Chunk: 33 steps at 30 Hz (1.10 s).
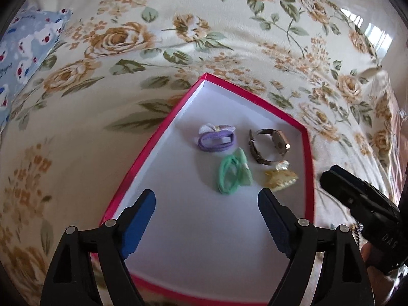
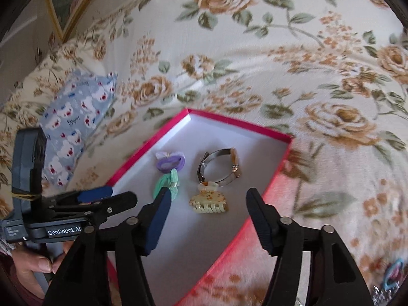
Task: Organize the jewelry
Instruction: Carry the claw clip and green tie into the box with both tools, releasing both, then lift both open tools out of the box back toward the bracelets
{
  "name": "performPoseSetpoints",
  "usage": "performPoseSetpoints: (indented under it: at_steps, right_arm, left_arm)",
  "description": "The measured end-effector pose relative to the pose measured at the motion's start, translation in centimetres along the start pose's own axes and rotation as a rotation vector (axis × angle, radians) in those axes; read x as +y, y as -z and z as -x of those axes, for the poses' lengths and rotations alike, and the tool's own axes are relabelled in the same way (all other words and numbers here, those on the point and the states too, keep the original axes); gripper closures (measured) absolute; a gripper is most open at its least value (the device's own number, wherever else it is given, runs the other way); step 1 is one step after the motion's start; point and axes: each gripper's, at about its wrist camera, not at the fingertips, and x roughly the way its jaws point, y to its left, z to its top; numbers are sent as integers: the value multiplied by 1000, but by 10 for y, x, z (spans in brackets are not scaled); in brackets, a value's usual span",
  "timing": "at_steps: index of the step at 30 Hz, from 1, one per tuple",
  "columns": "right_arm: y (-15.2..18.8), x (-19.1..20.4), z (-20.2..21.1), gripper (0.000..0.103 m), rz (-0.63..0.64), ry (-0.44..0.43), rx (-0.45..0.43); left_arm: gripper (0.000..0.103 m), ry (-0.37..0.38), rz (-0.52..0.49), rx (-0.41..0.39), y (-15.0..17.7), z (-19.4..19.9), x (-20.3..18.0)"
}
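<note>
A red-rimmed box (image 1: 176,112) with a white floor lies on the floral bedspread; it also shows in the right wrist view (image 2: 244,125). Inside lie a purple hair tie (image 1: 215,137) (image 2: 170,163), a green hair tie (image 1: 233,172) (image 2: 167,182), a wristwatch (image 1: 270,145) (image 2: 220,168) and a yellow claw clip (image 1: 279,178) (image 2: 209,200). My left gripper (image 1: 206,205) is open and empty, above the box's near half. My right gripper (image 2: 207,205) is open and empty, just above the claw clip; its body shows at the right of the left wrist view (image 1: 362,204).
A blue bear-print pouch (image 2: 74,122) (image 1: 25,51) lies on the bedspread left of the box. A small blue ring-shaped item (image 2: 391,276) and a beaded piece lie at the lower right. A framed picture (image 2: 74,2) stands at the far left.
</note>
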Motion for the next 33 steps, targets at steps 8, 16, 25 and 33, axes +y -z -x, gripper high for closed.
performPoseSetpoints:
  at_steps: [8,16,25,33]
  right_arm:
    - [17,-16,51,34,-45,21,-53]
    - [48,-44,97,33,-111,79,-93]
    - [82,-73,142,33,-151,183,-117]
    - [106,-90,173,33,-167,264,-130]
  left_arm:
    - [15,54,3,-40,31,40,-12]
    - [1,111,169,-233,76,83,-2]
    - [1,-83,-154,-195,122,99,-66]
    - [1,-82,-335,-126,152,94,-123]
